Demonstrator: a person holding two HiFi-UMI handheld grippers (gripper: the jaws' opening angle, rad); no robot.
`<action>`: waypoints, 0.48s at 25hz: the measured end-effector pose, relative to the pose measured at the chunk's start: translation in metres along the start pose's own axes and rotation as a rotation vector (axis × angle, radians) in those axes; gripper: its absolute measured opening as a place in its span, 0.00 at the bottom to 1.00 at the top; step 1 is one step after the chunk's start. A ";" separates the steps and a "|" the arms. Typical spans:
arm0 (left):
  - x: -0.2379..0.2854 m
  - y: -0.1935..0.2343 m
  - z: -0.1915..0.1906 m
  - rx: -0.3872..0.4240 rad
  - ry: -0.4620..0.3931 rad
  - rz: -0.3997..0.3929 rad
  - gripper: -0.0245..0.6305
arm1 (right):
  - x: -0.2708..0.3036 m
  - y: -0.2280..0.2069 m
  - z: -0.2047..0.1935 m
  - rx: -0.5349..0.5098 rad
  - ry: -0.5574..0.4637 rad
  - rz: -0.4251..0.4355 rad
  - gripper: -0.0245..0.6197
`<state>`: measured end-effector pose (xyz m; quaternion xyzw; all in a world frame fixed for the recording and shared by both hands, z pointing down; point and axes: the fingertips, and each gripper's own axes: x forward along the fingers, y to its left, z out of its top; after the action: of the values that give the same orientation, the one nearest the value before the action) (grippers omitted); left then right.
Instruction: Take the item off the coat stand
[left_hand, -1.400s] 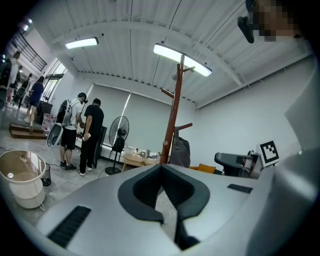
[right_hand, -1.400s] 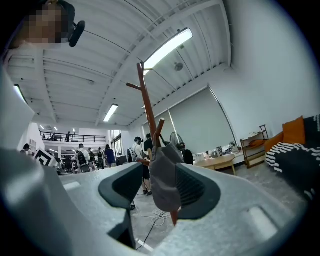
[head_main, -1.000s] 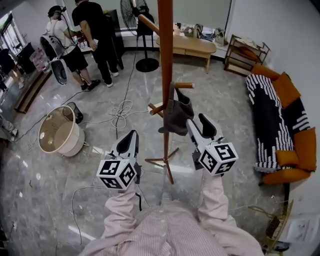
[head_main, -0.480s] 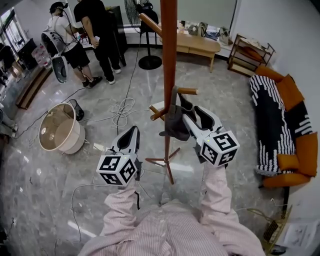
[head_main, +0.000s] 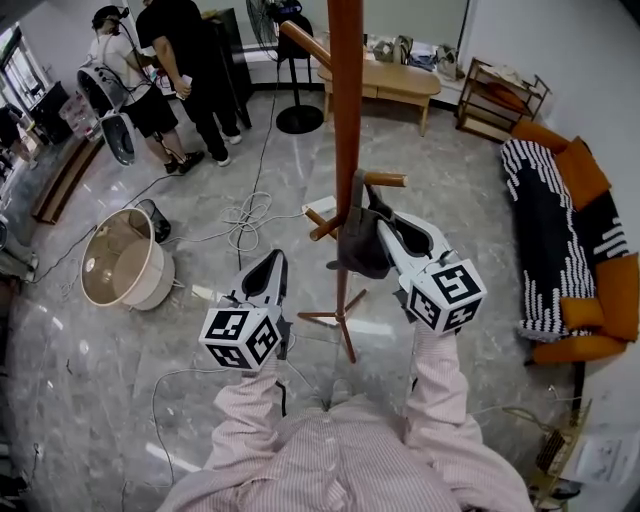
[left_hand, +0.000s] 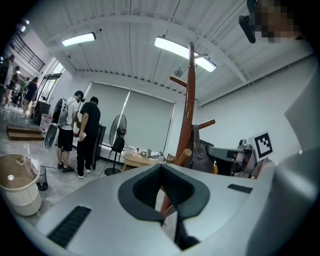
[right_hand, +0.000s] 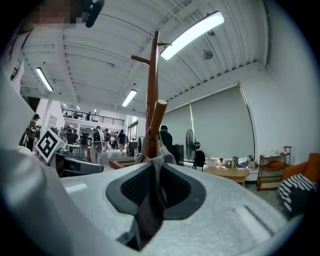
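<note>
A brown wooden coat stand (head_main: 346, 120) rises in front of me. A dark grey bag (head_main: 360, 250) hangs by its strap from a short peg (head_main: 385, 181) on the pole's right side. My right gripper (head_main: 385, 228) reaches into the bag from the right. Its jaws are closing, and in the right gripper view the grey fabric (right_hand: 150, 200) is pinched between the pads, with the pole (right_hand: 151, 85) just behind. My left gripper (head_main: 272, 262) hangs shut and empty, lower and left of the pole. The left gripper view shows the stand (left_hand: 188, 110) and the bag (left_hand: 200, 150) ahead.
The stand's feet (head_main: 335, 320) spread over the marble floor between my arms. A beige round bin (head_main: 122, 262) and loose cables (head_main: 245, 215) lie to the left. Two people (head_main: 175, 70) stand at the back left by a fan (head_main: 290, 60). A striped sofa (head_main: 560, 240) lines the right wall.
My right gripper has pushed forward into the hanging bag and its jaws have come together on the fabric. My left gripper has hardly moved.
</note>
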<state>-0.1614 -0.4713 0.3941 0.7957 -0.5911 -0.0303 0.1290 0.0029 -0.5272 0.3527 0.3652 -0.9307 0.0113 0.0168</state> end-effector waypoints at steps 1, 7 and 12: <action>-0.001 0.000 0.000 0.000 0.001 -0.003 0.04 | -0.001 0.001 0.002 -0.002 -0.003 -0.005 0.13; -0.003 -0.008 0.004 0.006 0.004 -0.040 0.04 | -0.012 -0.001 0.013 -0.015 -0.014 -0.058 0.12; -0.005 -0.013 0.007 0.011 -0.001 -0.073 0.04 | -0.021 -0.002 0.021 -0.023 -0.028 -0.103 0.12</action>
<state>-0.1517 -0.4641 0.3840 0.8175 -0.5617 -0.0322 0.1230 0.0194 -0.5153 0.3306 0.4126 -0.9108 -0.0055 0.0083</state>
